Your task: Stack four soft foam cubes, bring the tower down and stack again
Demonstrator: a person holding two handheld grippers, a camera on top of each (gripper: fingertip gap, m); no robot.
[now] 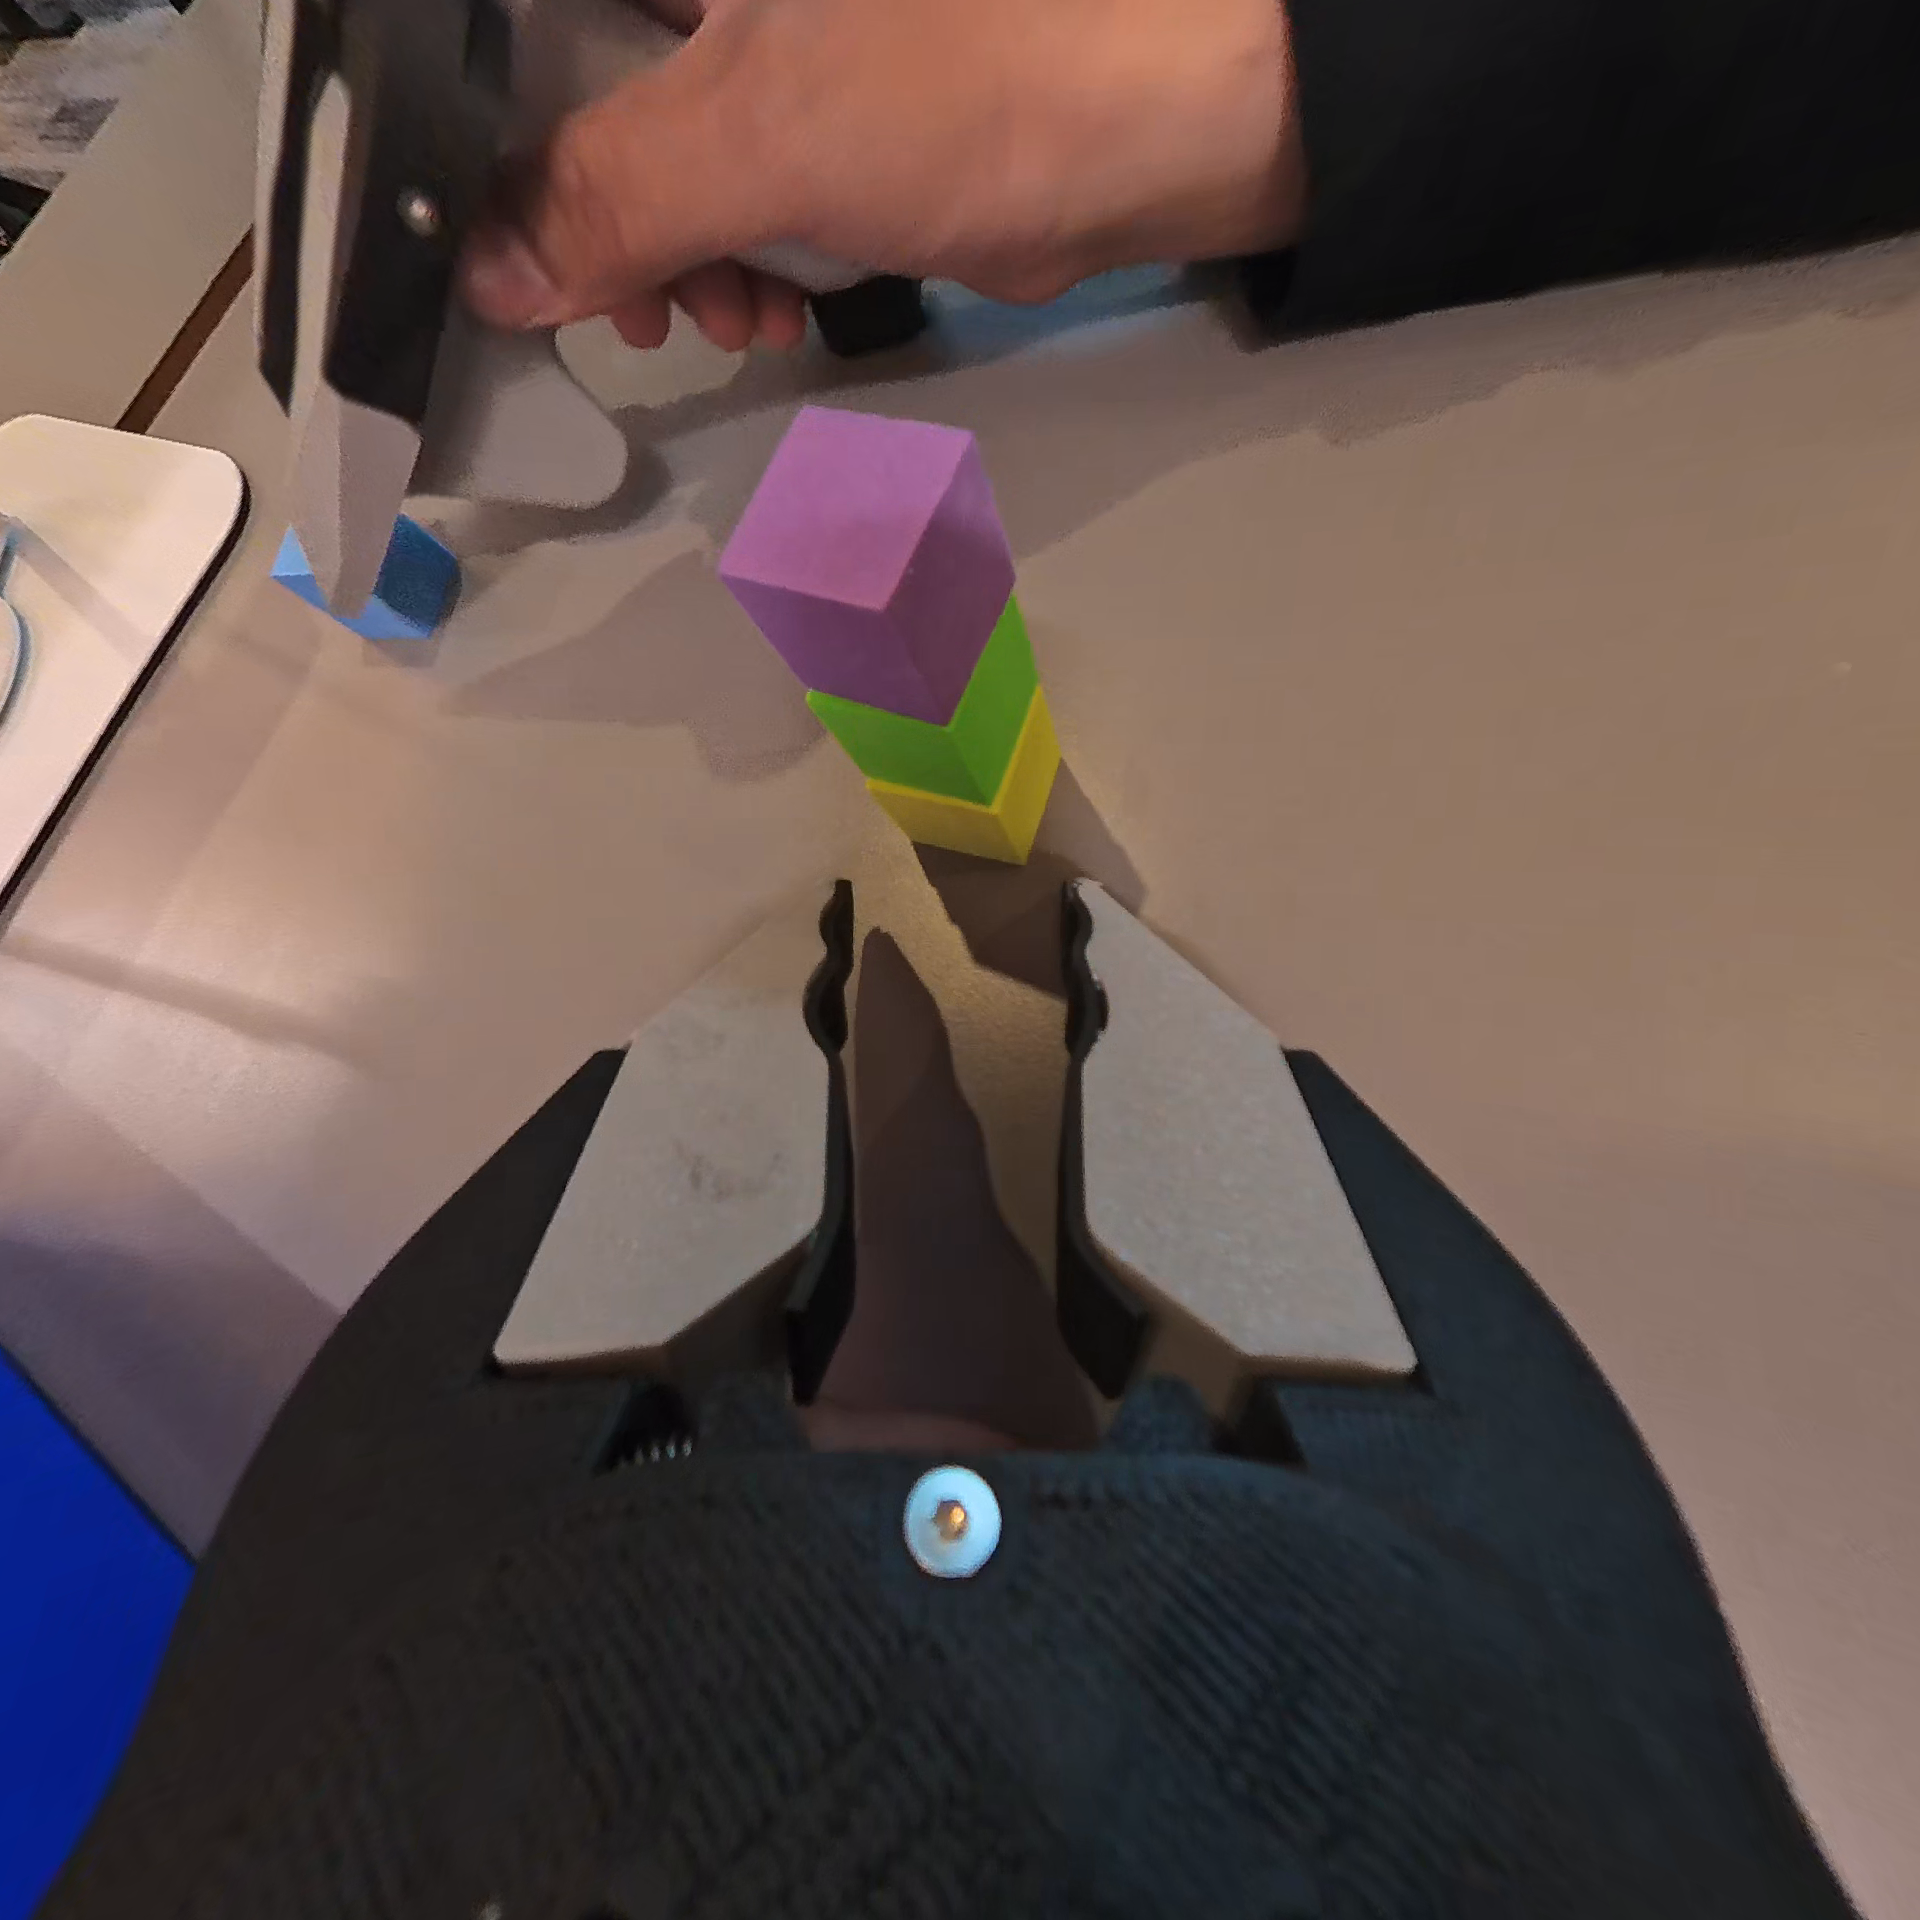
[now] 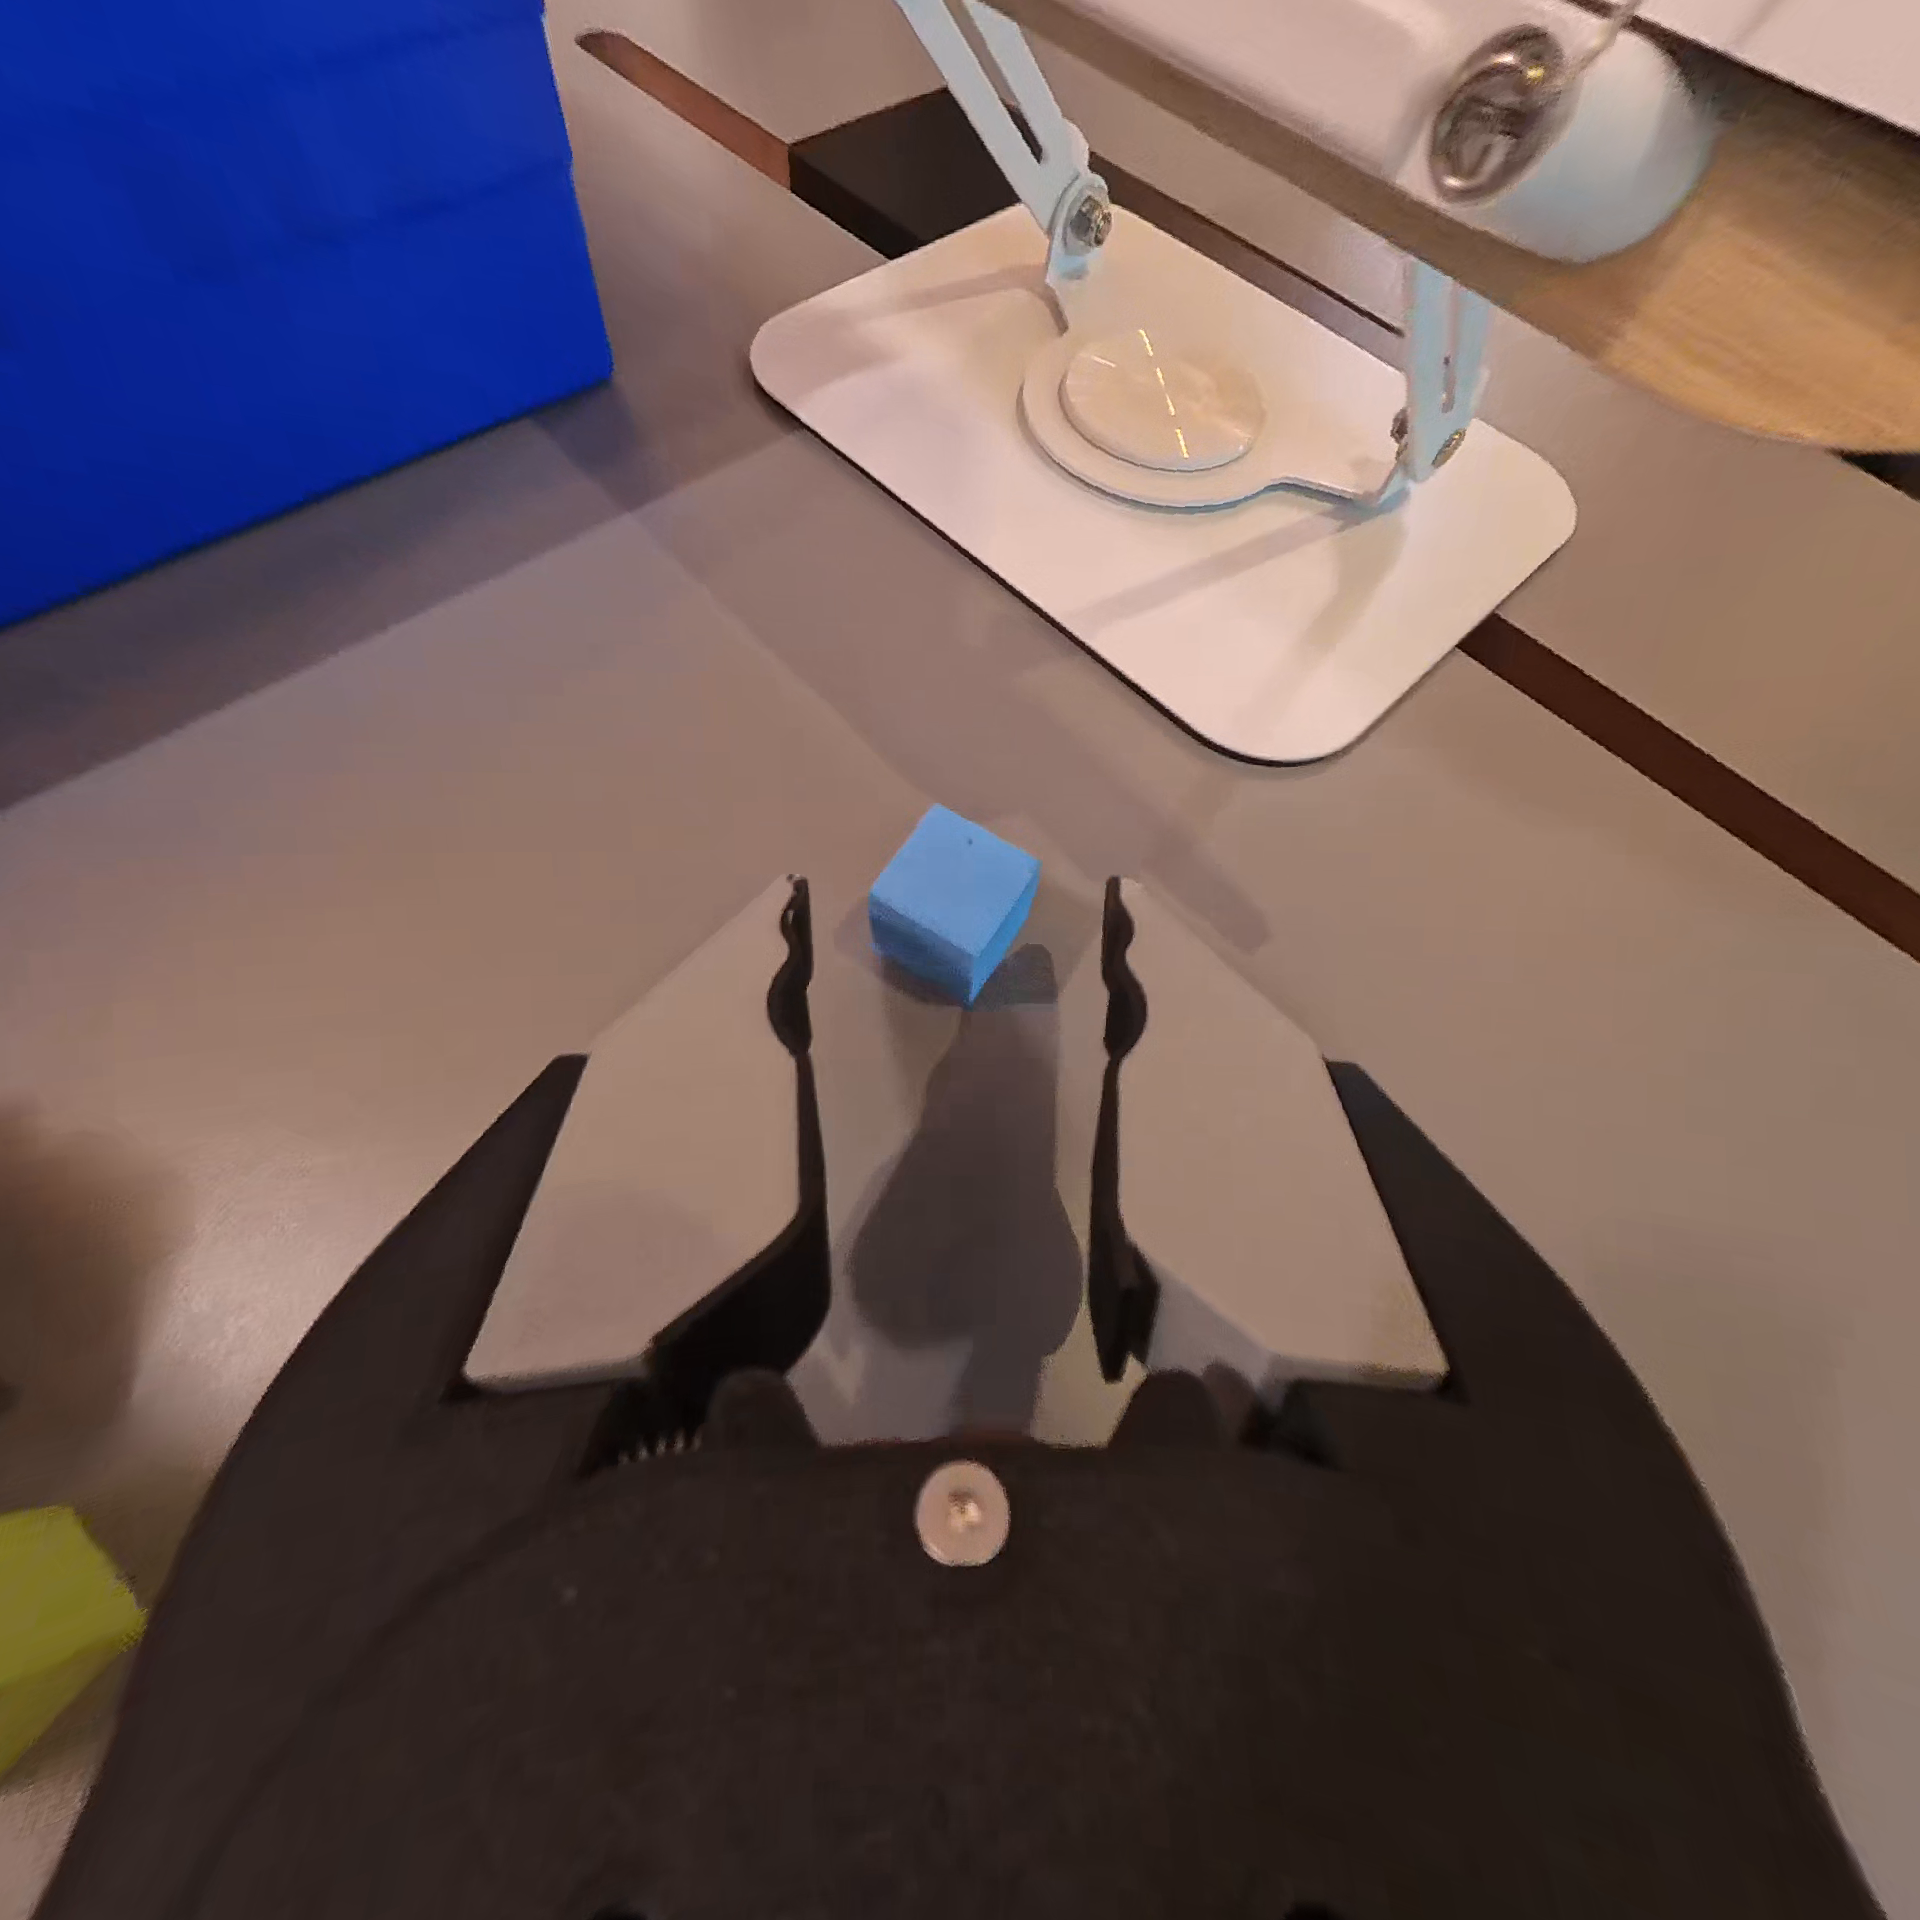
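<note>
Both matte-black grippers, left gripper (image 1: 951, 894) and right gripper (image 2: 954, 894), gape before 3 stacked foam cubes (image 1: 914, 623) and blue cube (image 2: 954, 902).

A grey-beige surface (image 2: 416, 935) is seen — a blue box (image 2: 281, 281) left of a white lamp base (image 2: 1299, 623).

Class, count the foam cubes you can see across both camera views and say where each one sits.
4. The yellow cube is on the table, the green cube on it, the purple cube on top. The blue cube lies apart, before the open right gripper. None seems hidden.
</note>
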